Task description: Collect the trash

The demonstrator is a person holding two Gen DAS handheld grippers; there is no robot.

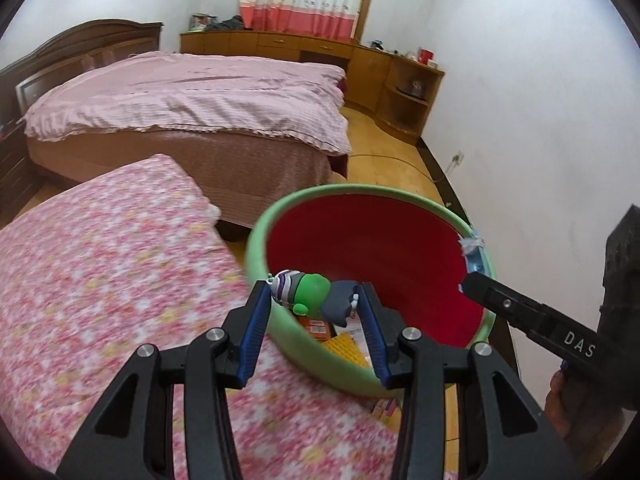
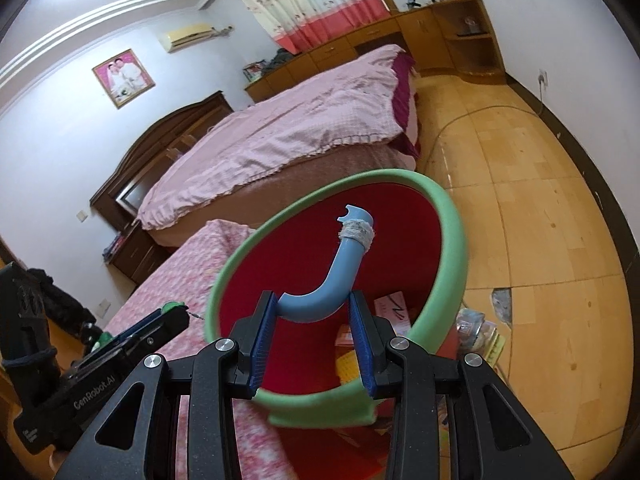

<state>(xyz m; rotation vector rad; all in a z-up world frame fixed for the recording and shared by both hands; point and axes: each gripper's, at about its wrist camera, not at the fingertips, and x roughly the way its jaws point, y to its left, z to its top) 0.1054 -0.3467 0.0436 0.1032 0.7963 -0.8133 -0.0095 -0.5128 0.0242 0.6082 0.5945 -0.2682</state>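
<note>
My left hand-held gripper [image 1: 316, 296] is clamped on a small soft figure [image 1: 310, 292], green body with a striped cap, poised just above the bucket's [image 1: 256, 252] near rim. My right hand-held gripper [image 2: 314, 308] is clamped on the bucket's curved blue handle [image 2: 320, 300], its end bound in frayed tape. Wrappers and paper lie on the glossy red bottom. Released too near me, the figure could strike the thick green rim and fall onto the floral mattress [image 1: 100, 260] below.

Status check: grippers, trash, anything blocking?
Left gripper shut on green toy over bin. Right gripper shut on blue bin handle. Nothing blocking.
</note>
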